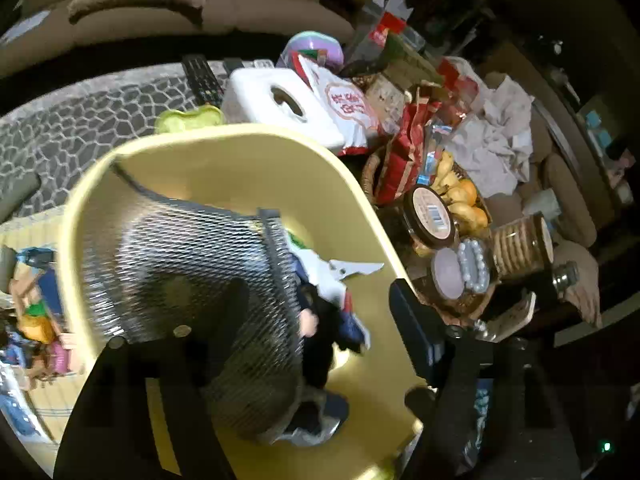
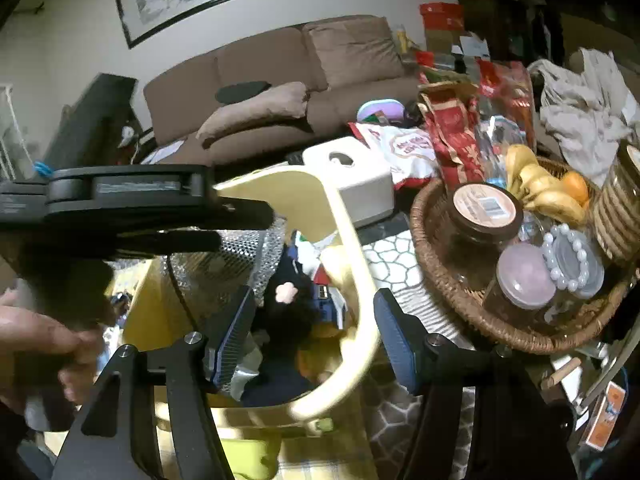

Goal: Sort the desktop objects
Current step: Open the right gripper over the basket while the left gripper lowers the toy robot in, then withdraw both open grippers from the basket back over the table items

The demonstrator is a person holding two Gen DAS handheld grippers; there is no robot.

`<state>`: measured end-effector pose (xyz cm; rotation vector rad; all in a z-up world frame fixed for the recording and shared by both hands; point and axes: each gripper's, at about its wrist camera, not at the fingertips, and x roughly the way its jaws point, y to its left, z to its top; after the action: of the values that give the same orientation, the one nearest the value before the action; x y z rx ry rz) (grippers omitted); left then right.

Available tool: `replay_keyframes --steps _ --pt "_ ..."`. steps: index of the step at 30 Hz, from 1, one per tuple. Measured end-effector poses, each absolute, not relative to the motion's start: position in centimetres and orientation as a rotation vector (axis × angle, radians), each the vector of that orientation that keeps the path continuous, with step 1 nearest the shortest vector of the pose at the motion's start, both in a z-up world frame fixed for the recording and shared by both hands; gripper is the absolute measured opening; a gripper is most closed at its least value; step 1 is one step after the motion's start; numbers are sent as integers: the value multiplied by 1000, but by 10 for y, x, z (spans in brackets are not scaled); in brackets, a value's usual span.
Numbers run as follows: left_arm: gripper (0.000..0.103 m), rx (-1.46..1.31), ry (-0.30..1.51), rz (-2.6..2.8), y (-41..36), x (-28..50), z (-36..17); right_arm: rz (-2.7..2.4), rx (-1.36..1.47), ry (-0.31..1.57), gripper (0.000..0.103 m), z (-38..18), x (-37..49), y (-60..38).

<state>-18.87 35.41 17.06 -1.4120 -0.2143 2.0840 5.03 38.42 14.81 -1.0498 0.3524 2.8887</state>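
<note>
A pale yellow bin (image 1: 224, 152) sits at the near edge of a crowded counter (image 1: 80, 120), and one black wire-mesh basket (image 1: 192, 280) lies tipped on its side inside it. The basket's long axis runs slantwise across the bin, and its open mouth faces the loose heap it lies against: one white clip (image 1: 344, 270), a dark soft item with a pink tip, scraps of paper.

The left tool (image 1: 316, 300) hangs over the bin with its jaws spread wide; one finger lies dark against the mesh, the other stands clear beside the bin's rim, and whether the first presses the basket cannot be told. No earlier grip shows here. The right tool (image 2: 312, 340) straddles the bin's curved rim (image 2: 356, 264), one pad inside, one outside, jaws apart and not visibly pinching it. A hand (image 2: 44, 344) grips the other tool's handle at the left of the right wrist view.

Beside the bin stand one white tissue box (image 2: 352, 176) and one wicker basket (image 2: 432, 240) holding three lidded jars, one bunch of bananas (image 2: 536, 188), one bead bracelet (image 2: 568, 256). Two remote controls (image 1: 204, 78) lie behind the box.
</note>
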Motion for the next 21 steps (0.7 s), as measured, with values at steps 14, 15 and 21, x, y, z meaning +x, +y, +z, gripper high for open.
replay_keyframes --steps 14,15,21 --pt "98 -1335 -164 2172 276 -150 196 2916 -1064 186 79 156 35 333" --pt "99 -1332 -157 2175 272 -148 197 2915 -1064 176 80 157 34 330" --pt "103 -1328 -107 2225 239 -137 201 2916 -1077 124 81 160 29 309"
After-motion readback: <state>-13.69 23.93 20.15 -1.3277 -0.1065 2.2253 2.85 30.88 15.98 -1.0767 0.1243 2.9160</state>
